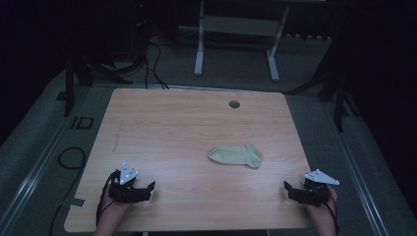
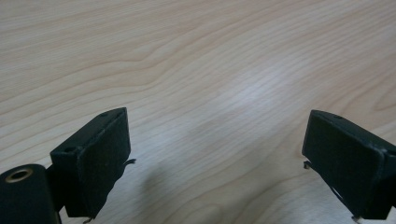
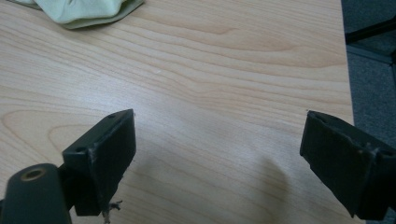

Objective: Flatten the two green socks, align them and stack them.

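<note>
A pale yellow-green sock (image 1: pixel 236 155) lies flat on the wooden table (image 1: pixel 187 123), right of centre. My left gripper (image 1: pixel 149 191) rests near the front left edge, held by a hand, and points right toward the middle. Its jaws stand wide apart over bare wood in the left gripper view (image 2: pixel 215 140), so it is open and empty. My right gripper (image 1: pixel 288 190) sits near the front right corner and points left. It is open too (image 3: pixel 217 140), with nothing between its jaws. The sock's edge (image 3: pixel 88 9) shows at the top left of the right gripper view, well ahead of the jaws.
A small round grommet hole (image 1: pixel 234 103) sits near the table's far edge. The table's right edge (image 3: pixel 348 70) runs close beside the right gripper. Beyond the table stand a white desk frame (image 1: pixel 236 24) and cables on the grey floor (image 1: pixel 71 157).
</note>
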### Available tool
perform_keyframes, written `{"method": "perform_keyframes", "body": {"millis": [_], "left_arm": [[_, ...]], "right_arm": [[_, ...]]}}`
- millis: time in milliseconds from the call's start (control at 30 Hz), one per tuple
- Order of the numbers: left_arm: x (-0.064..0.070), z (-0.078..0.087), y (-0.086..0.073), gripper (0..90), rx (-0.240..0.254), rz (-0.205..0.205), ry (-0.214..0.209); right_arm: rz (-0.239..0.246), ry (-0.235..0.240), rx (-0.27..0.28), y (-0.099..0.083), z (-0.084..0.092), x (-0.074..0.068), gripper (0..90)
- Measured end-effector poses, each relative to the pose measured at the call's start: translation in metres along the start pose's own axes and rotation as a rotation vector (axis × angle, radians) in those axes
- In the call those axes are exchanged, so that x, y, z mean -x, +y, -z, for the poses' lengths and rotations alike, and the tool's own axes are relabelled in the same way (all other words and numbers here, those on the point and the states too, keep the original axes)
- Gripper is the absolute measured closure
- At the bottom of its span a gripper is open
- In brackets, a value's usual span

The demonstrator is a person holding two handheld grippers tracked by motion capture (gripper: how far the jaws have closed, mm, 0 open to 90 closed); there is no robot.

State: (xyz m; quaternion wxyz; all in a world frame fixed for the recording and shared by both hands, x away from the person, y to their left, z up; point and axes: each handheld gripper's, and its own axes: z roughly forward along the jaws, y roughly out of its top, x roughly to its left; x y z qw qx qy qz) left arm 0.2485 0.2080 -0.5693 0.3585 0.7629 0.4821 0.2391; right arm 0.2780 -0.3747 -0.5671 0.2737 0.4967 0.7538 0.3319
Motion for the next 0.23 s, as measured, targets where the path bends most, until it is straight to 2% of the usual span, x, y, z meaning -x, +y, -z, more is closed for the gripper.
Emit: {"method": "perform_keyframes", "body": {"millis": [233], "left_arm": [[-0.0024,0.0009,-0.0006,7.7,0.005,0.014,0.009]], "right_arm": [[-0.003,-0.006,0.008,-0.0007,0.0003,0.0015,10.5]]}}
